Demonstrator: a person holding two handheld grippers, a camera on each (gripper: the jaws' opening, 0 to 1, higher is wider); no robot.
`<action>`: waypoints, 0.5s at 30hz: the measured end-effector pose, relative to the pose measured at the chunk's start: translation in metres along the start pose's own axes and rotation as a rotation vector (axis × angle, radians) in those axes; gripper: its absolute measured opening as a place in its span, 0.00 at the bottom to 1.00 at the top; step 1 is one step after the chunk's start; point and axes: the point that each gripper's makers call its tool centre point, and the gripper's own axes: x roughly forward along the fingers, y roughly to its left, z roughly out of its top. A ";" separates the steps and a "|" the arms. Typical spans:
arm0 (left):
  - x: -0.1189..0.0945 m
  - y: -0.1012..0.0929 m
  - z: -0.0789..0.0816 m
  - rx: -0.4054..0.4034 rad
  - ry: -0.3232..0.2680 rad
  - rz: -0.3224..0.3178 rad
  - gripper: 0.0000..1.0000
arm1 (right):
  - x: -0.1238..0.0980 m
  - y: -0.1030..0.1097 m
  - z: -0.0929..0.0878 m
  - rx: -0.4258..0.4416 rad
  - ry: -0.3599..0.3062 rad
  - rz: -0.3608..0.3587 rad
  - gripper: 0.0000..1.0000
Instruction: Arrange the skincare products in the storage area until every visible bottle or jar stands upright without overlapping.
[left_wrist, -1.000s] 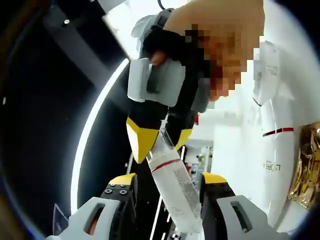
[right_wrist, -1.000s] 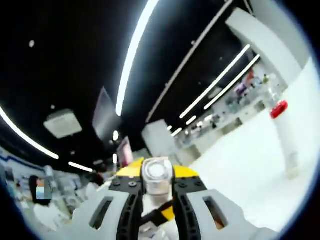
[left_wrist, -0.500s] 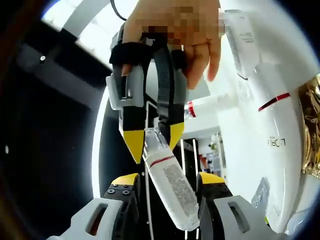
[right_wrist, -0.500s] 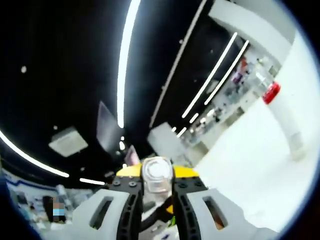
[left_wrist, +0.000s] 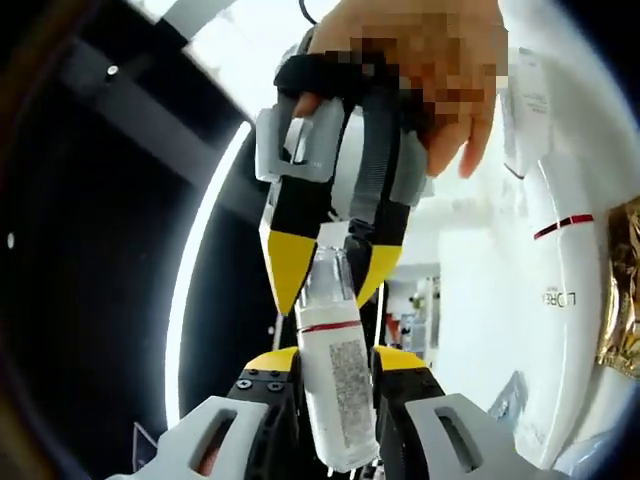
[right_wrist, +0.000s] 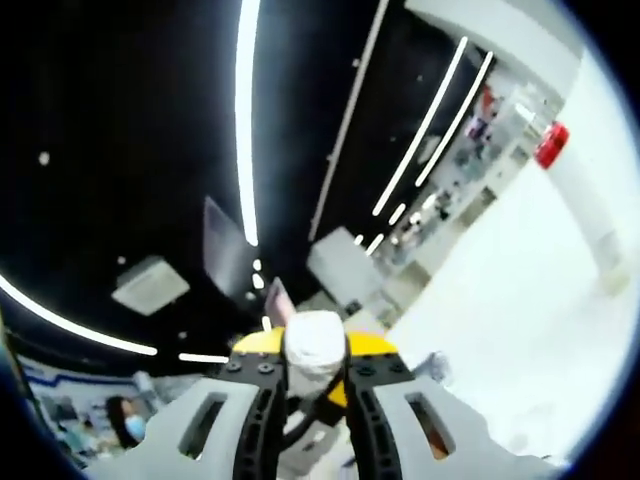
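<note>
Straightened since half a second back: clear bottle (left_wrist: 335, 385), formerly slanted, now nearly in line with left claw (left_wrist: 335, 365), pinched at its body between the yellow-tipped jaws. Capped end gripped by right claw (left_wrist: 330, 275), reaching in from above, hand (left_wrist: 420, 70) behind. In right gripper view, right claw (right_wrist: 315, 365) clamped on the white cap (right_wrist: 315, 350). White tube (left_wrist: 560, 300) at right; red-capped bottle (right_wrist: 580, 200) apart on white surface (right_wrist: 500, 340).

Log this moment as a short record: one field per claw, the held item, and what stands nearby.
held item: clear bottle with a red band and printed label
left claw: shut on the bottle's body
right claw: yellow tips clamp the bottle's neck
right gripper view: bottle's end sits between that claw's jaws
nearby: white tube with red stripe; red-capped white tube
</note>
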 end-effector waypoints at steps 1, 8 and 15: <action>-0.001 0.000 0.000 -0.016 0.000 -0.003 0.27 | 0.000 0.000 0.001 -0.013 -0.004 0.000 0.20; 0.004 -0.014 -0.007 -0.239 0.024 -0.107 0.25 | 0.005 -0.006 0.001 -0.207 -0.013 -0.023 0.21; 0.006 -0.022 -0.016 -0.600 0.074 -0.213 0.25 | 0.013 0.006 -0.015 -0.432 0.029 -0.009 0.34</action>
